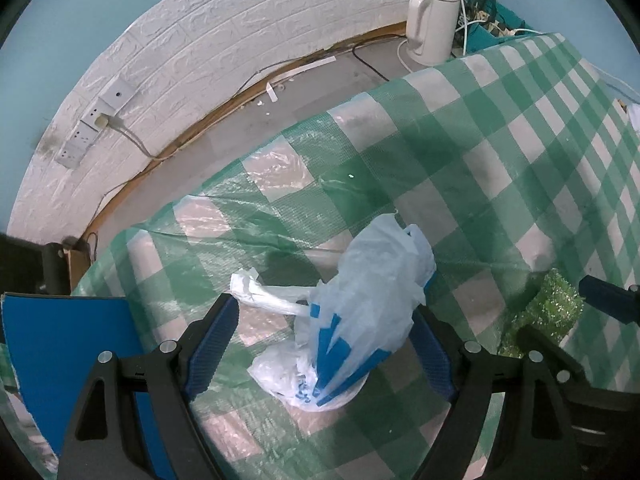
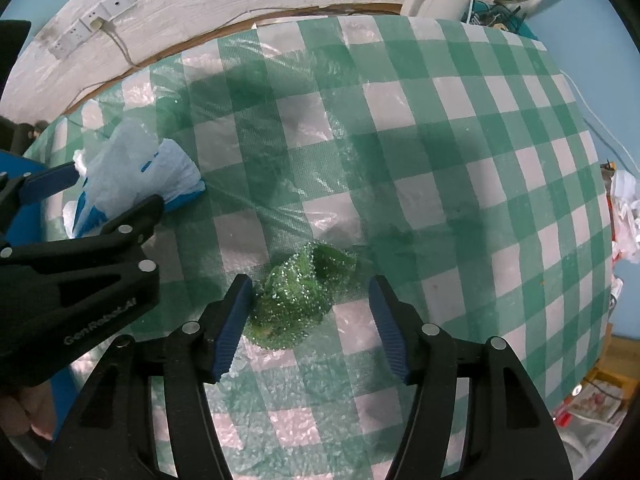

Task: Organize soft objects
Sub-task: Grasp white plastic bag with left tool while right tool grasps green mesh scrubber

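Note:
A crumpled white and blue plastic bag [image 1: 360, 300] lies on the green checked tablecloth [image 1: 500, 152]. My left gripper [image 1: 326, 340] is open, with its fingers either side of the bag. The bag also shows in the right wrist view [image 2: 136, 168], with the left gripper [image 2: 80, 240] around it. A crumpled glittery green sheet [image 2: 300, 296] lies on the cloth. My right gripper [image 2: 310, 328] is open around it, the left finger touching its edge. The green sheet also shows in the left wrist view [image 1: 548, 312].
A white kettle [image 1: 432, 20] stands at the back by the brick wall [image 1: 240, 28]. A blue flat board [image 1: 68, 344] lies at the table's left edge. Wall sockets [image 1: 96, 124] with a cable sit at left. Clutter [image 2: 624, 216] lies beyond the right table edge.

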Demonstrator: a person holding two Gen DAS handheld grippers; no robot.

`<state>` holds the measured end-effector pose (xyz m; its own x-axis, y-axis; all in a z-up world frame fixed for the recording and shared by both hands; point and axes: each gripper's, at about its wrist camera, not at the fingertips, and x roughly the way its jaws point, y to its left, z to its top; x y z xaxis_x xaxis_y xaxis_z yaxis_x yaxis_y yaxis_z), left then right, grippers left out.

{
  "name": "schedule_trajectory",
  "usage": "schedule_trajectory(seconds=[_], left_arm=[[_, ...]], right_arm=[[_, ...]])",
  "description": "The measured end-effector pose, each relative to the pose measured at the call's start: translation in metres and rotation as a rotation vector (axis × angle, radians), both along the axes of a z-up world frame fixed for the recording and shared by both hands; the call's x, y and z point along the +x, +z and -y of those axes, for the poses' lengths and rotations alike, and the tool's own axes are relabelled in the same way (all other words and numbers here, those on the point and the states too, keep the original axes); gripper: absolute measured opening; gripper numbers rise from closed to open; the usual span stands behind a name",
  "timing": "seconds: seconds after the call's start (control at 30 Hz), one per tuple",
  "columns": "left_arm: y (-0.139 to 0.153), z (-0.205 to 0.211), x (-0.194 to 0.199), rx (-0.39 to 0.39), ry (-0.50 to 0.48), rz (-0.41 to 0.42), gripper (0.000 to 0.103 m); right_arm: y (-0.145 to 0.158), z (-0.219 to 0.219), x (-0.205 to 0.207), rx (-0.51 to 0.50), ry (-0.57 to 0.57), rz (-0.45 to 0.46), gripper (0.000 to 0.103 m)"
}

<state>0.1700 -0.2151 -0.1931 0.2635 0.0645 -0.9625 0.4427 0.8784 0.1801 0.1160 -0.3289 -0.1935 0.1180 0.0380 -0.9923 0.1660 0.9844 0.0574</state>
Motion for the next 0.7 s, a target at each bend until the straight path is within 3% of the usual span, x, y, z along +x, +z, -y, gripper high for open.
schedule_trajectory(seconds=[0.1, 0.17, 0.2, 0.33, 0.4, 0.7], left_arm=[[-0.001, 0.0, -0.003, -0.013, 0.002, 0.011, 0.081], [-0.003, 0.0, -0.005, -0.02, -0.002, 0.012, 0.052], [-0.004, 0.0, -0.007, -0.029, -0.002, 0.007, 0.049], [-0.008, -0.001, -0.014, -0.014, -0.001, 0.01, 0.043], [-0.008, -0.002, -0.017, -0.019, -0.007, 0.017, 0.039], [0.009, -0.02, -0.028, -0.047, 0.027, 0.051, 0.037]], right_arm=[[-0.003, -0.003, -0.001, -0.003, -0.002, -0.007, 0.062], [-0.007, -0.003, 0.0, -0.003, -0.001, -0.014, 0.062], [-0.009, -0.004, 0.0, -0.004, 0.0, -0.017, 0.062], [-0.015, -0.008, -0.001, 0.007, 0.011, -0.019, 0.061], [-0.017, -0.012, -0.001, 0.02, 0.041, -0.012, 0.042], [-0.007, -0.021, -0.004, -0.012, 0.083, 0.024, 0.037]])
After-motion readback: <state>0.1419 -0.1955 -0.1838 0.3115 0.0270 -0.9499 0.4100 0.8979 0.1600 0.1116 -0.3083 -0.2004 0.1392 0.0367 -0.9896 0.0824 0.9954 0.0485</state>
